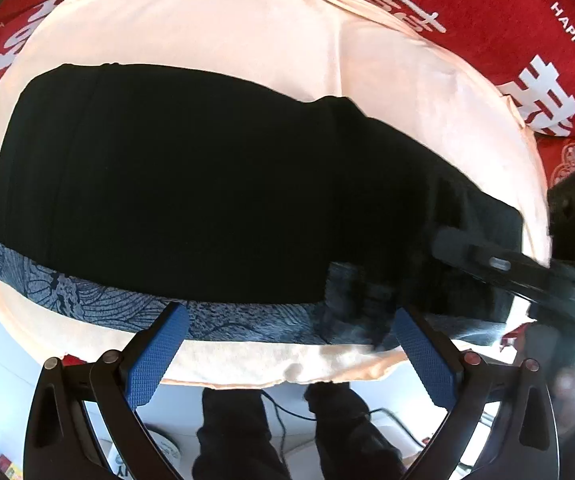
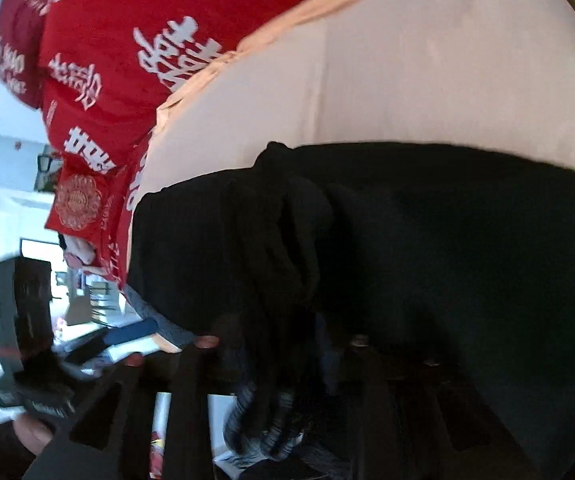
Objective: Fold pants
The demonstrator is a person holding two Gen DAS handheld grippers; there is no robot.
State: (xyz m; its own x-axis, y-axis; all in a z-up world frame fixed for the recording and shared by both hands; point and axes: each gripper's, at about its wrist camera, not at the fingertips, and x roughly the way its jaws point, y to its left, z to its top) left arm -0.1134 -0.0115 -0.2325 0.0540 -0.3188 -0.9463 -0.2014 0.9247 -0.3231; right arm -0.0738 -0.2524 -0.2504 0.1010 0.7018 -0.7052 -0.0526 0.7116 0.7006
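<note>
The black pants with a blue-grey patterned band (image 1: pixel 191 184) lie folded lengthwise on a cream sheet (image 1: pixel 215 36) over the red printed bedspread (image 1: pixel 527 12); crosswise folds seem left. The left tool (image 1: pixel 287 344) hangs spread at the near edge. The right tool (image 2: pixel 283 392) seems pinched on bunched fabric. Open sheet lies beyond.

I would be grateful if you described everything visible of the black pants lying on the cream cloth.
The black pants look like soft, matte knit fabric, lying mostly flat across the cream cloth. Along their near edge shows a blue-grey band printed with line patterns. At one end the fabric is bunched into folds, where the right gripper meets it; whether it pinches the cloth is unclear. The left gripper hangs open over the near edge, not gripping.
</note>
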